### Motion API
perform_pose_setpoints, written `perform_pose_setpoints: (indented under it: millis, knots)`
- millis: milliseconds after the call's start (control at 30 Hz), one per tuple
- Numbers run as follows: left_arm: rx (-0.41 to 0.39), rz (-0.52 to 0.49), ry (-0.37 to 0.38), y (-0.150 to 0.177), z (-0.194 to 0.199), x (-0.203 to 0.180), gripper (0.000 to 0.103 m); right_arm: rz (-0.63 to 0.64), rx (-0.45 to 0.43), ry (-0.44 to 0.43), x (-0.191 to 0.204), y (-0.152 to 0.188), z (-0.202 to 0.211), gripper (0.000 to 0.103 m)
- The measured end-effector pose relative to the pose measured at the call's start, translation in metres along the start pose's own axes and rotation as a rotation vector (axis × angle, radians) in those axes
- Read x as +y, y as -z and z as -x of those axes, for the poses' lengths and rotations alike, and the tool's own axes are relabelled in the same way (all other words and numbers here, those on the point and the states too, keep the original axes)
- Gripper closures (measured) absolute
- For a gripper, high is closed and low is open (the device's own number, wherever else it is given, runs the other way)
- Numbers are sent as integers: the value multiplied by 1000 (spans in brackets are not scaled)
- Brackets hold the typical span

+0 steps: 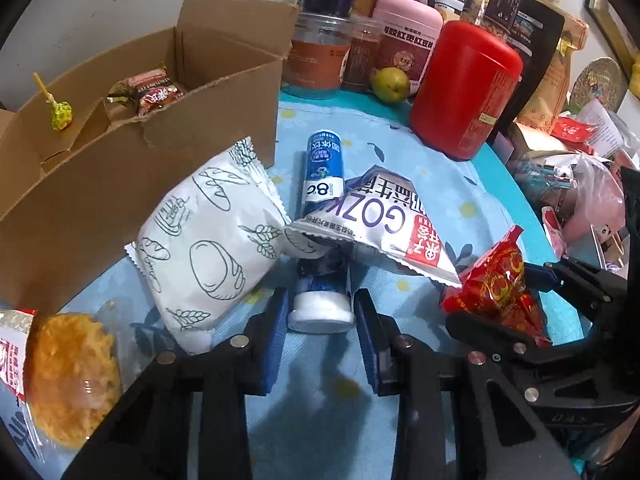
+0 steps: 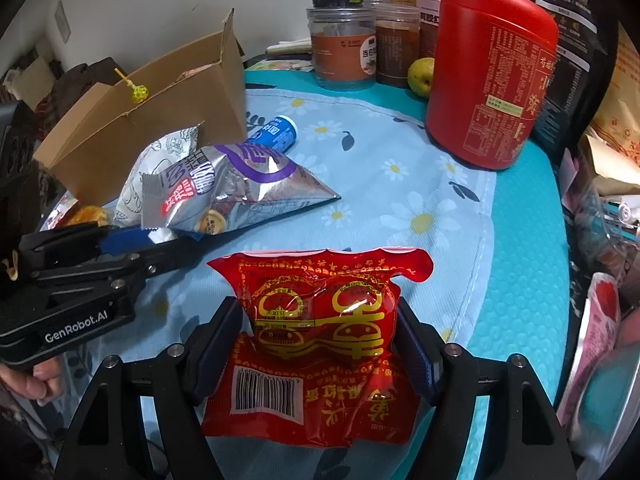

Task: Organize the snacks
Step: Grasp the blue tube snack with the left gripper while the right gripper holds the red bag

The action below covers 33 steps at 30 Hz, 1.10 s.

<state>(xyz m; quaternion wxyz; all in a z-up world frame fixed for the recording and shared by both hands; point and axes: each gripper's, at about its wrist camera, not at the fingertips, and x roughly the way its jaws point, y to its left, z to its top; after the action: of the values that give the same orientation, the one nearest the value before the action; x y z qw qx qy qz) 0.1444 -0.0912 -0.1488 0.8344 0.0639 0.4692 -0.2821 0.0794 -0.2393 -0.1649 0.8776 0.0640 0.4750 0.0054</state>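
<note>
Far left on the blue flowered tablecloth (image 1: 452, 184) lies a clear-wrapped golden cake (image 1: 72, 376), partly tucked under the corner of the cardboard box (image 1: 120, 184). The box stands open, with a green lollipop (image 1: 61, 114) in one compartment and a red-wrapped sweet (image 1: 154, 94) in the next one along. Leaning against the box front is a white bread packet (image 1: 204, 252) printed with loaves and wheat. Just beside it a blue bottle (image 1: 322, 184) lies on its side, white cap toward the left gripper (image 1: 321, 312), whose blue-padded fingers (image 1: 276, 336) stand apart, one on either side of the cap; whether they touch it I cannot tell. A silver snack bag (image 1: 380, 236) lies across the middle of the bottle, one end resting on the bread packet.

Further right, the right gripper (image 2: 320, 340) is closed on a red snack packet (image 2: 320, 320), its fingers (image 2: 216, 344) pressing in the packet's sides so that the foil bulges between them. From the left camera the packet appears lifted a little off the cloth, just beside the silver bag's corner. The person's left hand (image 2: 34, 380) shows at the edge of the right camera's view, wrapped round the left gripper's handle.

At the back stand clear jars (image 2: 342, 52), a pink tin (image 1: 404, 40), a yellow-green pear (image 1: 390, 84) and, nearer, a tall red canister (image 2: 492, 76). Beyond the table's right edge there is a heap of bags and pouches (image 1: 592, 200)
</note>
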Motion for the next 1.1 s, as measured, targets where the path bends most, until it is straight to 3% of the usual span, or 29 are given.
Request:
perform_pose_setpoints:
  millis: [500, 900, 1100]
  knots:
    - [51, 13, 24, 52, 48, 5, 70, 32, -12, -8, 22, 35, 33, 28]
    - [88, 8, 26, 109, 93, -2, 70, 94, 19, -108, 59, 71, 43, 28]
    - [144, 7, 29, 122, 89, -2, 70, 90, 30, -126, 62, 79, 45, 28]
